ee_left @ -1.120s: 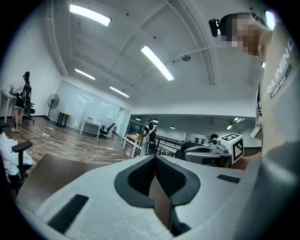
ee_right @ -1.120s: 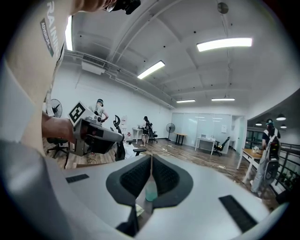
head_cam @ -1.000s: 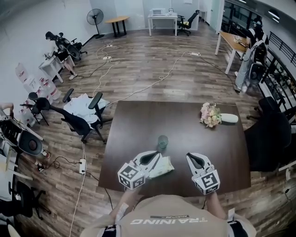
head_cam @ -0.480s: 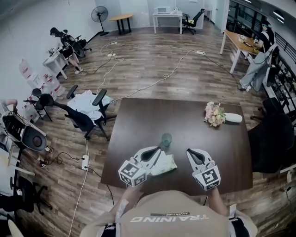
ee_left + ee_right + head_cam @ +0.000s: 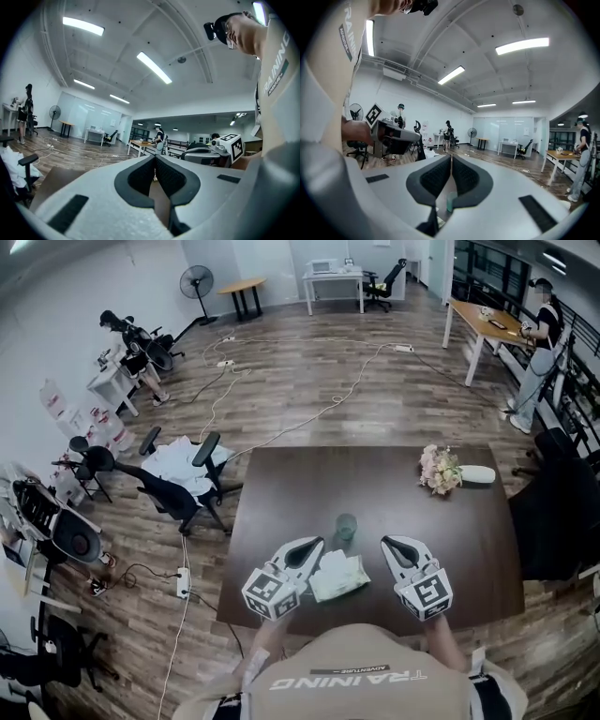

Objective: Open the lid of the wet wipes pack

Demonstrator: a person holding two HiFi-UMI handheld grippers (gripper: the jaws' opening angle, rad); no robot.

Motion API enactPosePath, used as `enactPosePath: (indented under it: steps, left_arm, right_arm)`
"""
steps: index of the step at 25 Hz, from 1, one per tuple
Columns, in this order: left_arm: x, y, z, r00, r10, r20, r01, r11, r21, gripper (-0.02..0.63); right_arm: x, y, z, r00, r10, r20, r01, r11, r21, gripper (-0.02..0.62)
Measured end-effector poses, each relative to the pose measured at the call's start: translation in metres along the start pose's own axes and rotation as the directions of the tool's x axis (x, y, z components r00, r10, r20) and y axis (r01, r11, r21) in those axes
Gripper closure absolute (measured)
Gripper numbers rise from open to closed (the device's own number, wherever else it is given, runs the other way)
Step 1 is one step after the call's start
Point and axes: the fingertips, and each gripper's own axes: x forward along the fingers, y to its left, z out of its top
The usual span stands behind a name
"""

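A green cup stood just beyond the wet wipes pack, which filled the gap between both hand-held grippers. Flowers blocked the far right of the table; its left and middle lay open.

The table had a dark, smooth, matt wood-look top. The wipes pack was pale, crinkled film. The floor showed wood-grain planks.

Pale wipes pack flat on table

Head view above table; gripper views level
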Motion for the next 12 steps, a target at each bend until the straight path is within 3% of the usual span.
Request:
enactPosePath:
  steps: [4, 9, 12]
  left_arm:
    - [0.002, -0.003, -0.002, 1.0, -0.009, 0.004, 0.01, 1.0, -0.027, 0.597]
    - [0.001, -0.008, 0.004, 1.0, -0.029, 0.011, 0.029, 1.0, 0.003, 0.597]
    - [-0.002, -0.001, -0.001, 1.0, -0.015, 0.004, 0.015, 1.0, -0.003, 0.597]
  right_arm:
    - [-0.004, 0.003, 0.001, 1.0, -0.004, -0.015, 0.004, 1.0, -0.008, 0.577]
    - [-0.014, -0.009, 0.004, 0.998, -0.022, 0.054, 0.012, 0.984, 0.177, 0.578]
    - [-0.014, -0.015, 0.002, 0.997, -0.052, 0.05, 0.044, 0.987, 0.155, 0.578]
